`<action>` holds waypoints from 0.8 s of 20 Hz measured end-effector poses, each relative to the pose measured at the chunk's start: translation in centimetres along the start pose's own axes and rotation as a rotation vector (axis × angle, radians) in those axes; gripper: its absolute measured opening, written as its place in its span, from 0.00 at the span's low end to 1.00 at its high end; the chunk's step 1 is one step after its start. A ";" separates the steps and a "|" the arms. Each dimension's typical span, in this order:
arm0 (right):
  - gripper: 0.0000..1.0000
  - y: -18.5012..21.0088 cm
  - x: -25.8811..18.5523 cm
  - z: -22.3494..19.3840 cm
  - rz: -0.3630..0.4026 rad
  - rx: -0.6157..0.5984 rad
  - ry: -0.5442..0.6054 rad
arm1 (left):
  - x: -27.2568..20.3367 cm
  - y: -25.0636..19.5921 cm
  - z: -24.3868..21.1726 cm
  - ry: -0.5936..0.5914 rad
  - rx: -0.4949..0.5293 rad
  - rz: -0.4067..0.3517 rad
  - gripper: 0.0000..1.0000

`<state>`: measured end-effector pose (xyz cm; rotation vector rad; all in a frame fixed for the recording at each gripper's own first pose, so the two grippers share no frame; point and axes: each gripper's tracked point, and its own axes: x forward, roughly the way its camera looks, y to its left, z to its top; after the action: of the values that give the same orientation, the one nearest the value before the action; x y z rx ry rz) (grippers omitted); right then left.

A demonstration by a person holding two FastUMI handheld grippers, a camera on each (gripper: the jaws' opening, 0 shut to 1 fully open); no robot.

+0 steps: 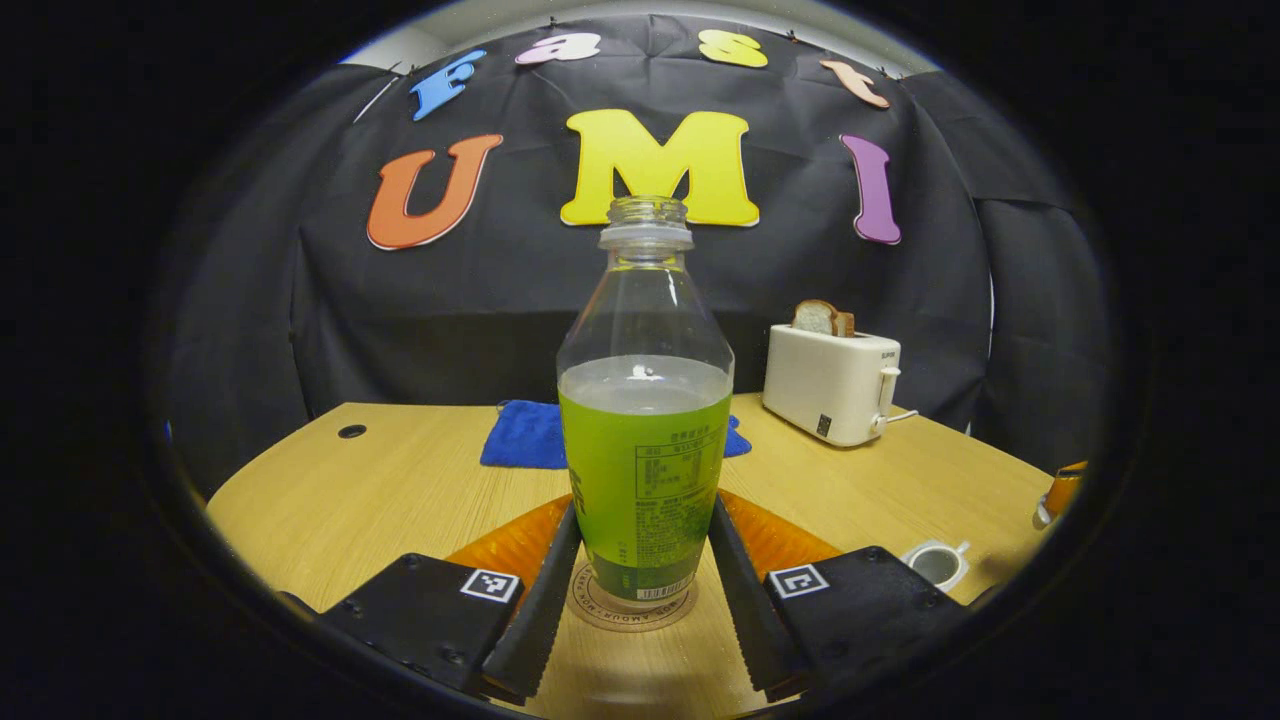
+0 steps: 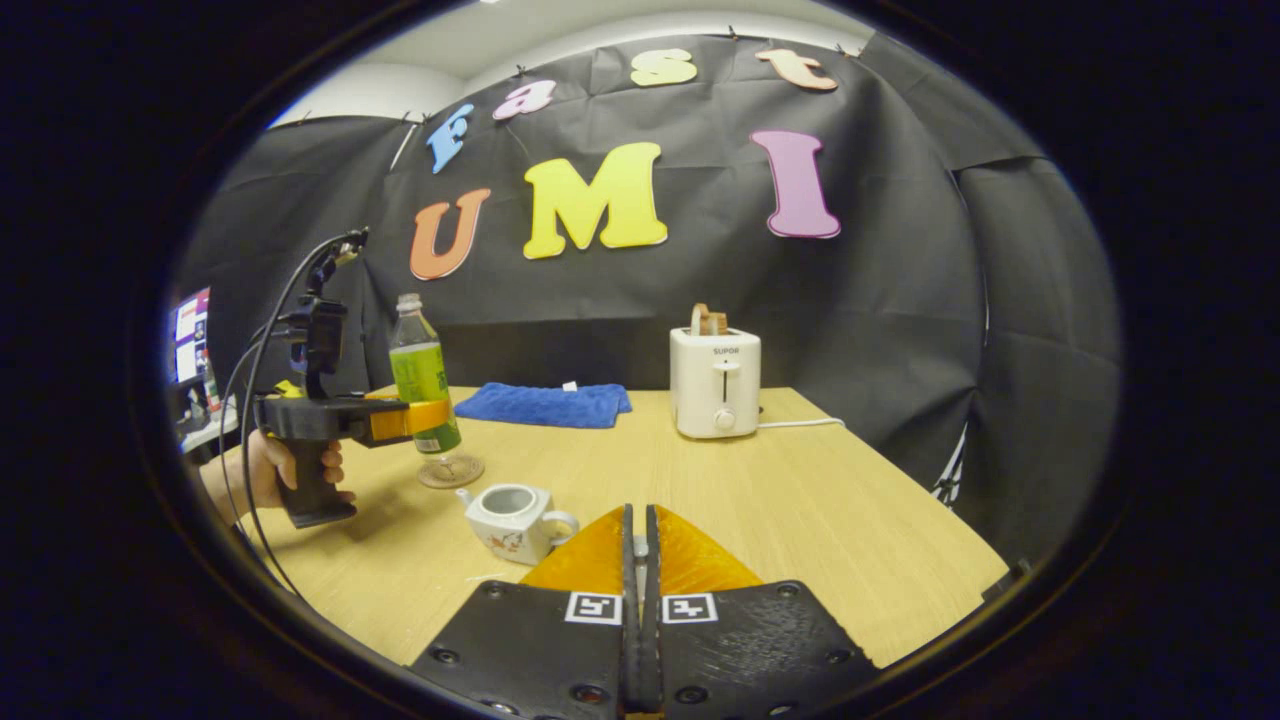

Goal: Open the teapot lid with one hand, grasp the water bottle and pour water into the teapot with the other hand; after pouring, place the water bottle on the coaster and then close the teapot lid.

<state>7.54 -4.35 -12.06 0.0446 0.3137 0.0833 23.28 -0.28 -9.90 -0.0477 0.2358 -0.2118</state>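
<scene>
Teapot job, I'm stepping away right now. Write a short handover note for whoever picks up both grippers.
Left gripper: shut on the water bottle, fingers against both its sides.
Right gripper: shut and raised over the table, behind the teapot.
Things: the bottle is uncapped, about half full, upright on the coaster. The teapot is open; I cannot tell where its lid is.
Done: lid off, bottle at the coaster. Whether water was poured cannot be judged from here.
Left: check the teapot for water, release the bottle, close the lid.

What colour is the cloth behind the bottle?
Blue cloth, clearest in the right gripper view.
</scene>
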 end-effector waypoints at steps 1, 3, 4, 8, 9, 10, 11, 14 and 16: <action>0.00 0.1 0.2 -0.2 0.002 0.000 0.004 | 0.3 0.2 -0.5 0.015 -0.004 0.001 0.76; 0.00 0.2 0.5 -0.4 0.003 -0.002 0.010 | 0.5 0.4 -1.1 0.034 -0.005 0.006 0.76; 0.00 0.2 0.5 -0.4 0.004 -0.004 0.012 | 0.7 0.8 -1.3 0.037 -0.001 0.016 0.73; 0.00 0.3 0.5 -0.5 0.004 -0.005 0.015 | 0.9 1.0 -1.9 0.056 -0.002 0.008 0.76; 0.00 0.3 0.5 -0.5 0.004 -0.005 0.014 | 1.0 0.9 -2.0 0.060 -0.005 0.009 0.77; 0.00 0.4 0.4 -0.4 0.004 -0.006 0.014 | 1.1 1.0 -1.9 0.054 -0.006 0.009 0.77; 0.00 0.4 0.4 -0.4 0.004 -0.008 0.012 | 0.9 0.9 -1.9 0.054 -0.005 0.008 0.78; 0.00 0.2 0.1 -0.3 0.000 -0.016 0.009 | 0.9 1.0 -2.1 0.065 0.002 0.008 0.79; 0.00 0.1 0.1 -0.1 -0.004 -0.013 0.007 | 0.8 0.8 -2.0 0.073 0.004 0.002 0.80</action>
<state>7.60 -4.27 -12.24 0.0307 0.3203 0.0818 23.67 0.28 -12.11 -0.0353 0.3078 -0.2122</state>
